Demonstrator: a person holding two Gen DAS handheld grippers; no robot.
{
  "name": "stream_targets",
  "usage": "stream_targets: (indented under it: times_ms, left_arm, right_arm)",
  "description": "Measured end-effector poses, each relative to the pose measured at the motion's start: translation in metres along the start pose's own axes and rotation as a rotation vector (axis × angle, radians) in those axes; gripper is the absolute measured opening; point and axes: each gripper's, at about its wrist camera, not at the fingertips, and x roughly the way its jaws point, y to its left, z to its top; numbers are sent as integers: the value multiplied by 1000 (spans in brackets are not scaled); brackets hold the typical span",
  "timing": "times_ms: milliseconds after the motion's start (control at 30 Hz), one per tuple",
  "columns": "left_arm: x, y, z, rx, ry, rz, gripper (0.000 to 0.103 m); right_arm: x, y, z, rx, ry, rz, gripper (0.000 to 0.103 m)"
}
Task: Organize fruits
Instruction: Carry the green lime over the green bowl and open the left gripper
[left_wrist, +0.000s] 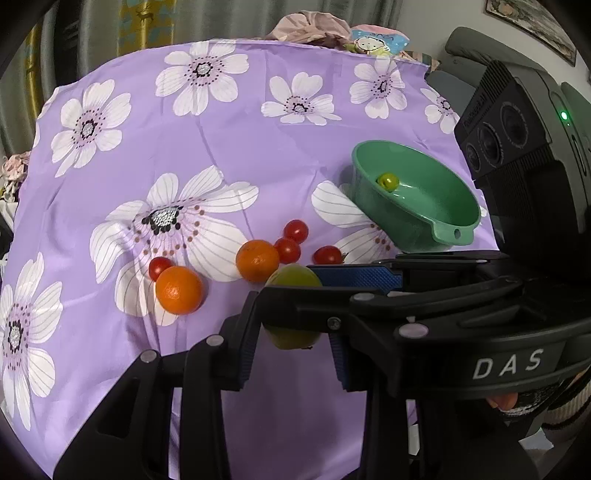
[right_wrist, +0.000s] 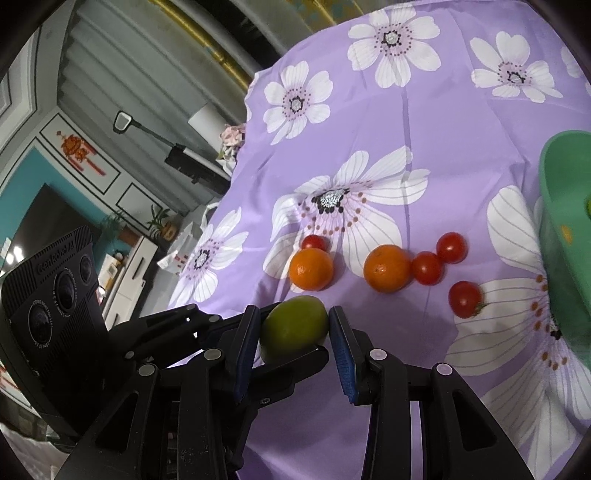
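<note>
— How far along is the sorting?

— Early, by the look of it. The bowl (left_wrist: 417, 218) at the far right holds only one small yellow-green fruit (left_wrist: 388, 181). Everything else sits out on the cloth (left_wrist: 229, 147): two oranges (left_wrist: 257, 260) and four tomatoes (left_wrist: 287, 250), loosely grouped near the middle.

— And the piece being handled?

— A green fruit (right_wrist: 295, 326) is at the near edge, and both tools meet on it. The right gripper (right_wrist: 293, 317) has its blue pads against the fruit's left and right sides, so it seems to clamp it. The left gripper (left_wrist: 291, 354) brackets the same fruit with its jaws apart and a sliver of gap at the right pad; whether it presses at all cannot be told. Nor can one tell if the fruit rests on the cloth or is lifted.

— So what remains?

— Probably this fruit goes to the bowl, then six more pieces; that is a judgement only.

— What about the surfaces?

— The green fruit is oval, smooth and matte. The oranges are round with dimpled peel. The tomatoes are small, glossy and likely to roll, and one carries a bit of stem. The bowl is hard shiny plastic with a tab handle pierced by a hole. The cloth is thin, purple and flower-printed, with light creases. The pads are ribbed blue rubber on black fingers.
</note>
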Motion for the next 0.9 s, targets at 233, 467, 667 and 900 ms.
stream_targets:
  times_ms: [233, 467, 667, 900]
  left_arm:
    - [2, -12, 9, 30, -7, -6, 34]
    - [6, -22, 21, 62, -16, -17, 34]
    - [11, -32, 30, 91, -18, -24, 34]
    - [17, -45, 42, 126, -19, -36, 34]
  right_arm:
    - [-11, -5, 1, 13, -32, -6, 40]
    - [-26, -14, 5, 23, -73, -14, 40]
    - [-37, -23, 7, 41, -106, -16, 40]
    - [-49, -36, 9, 63, -148, -20, 40]
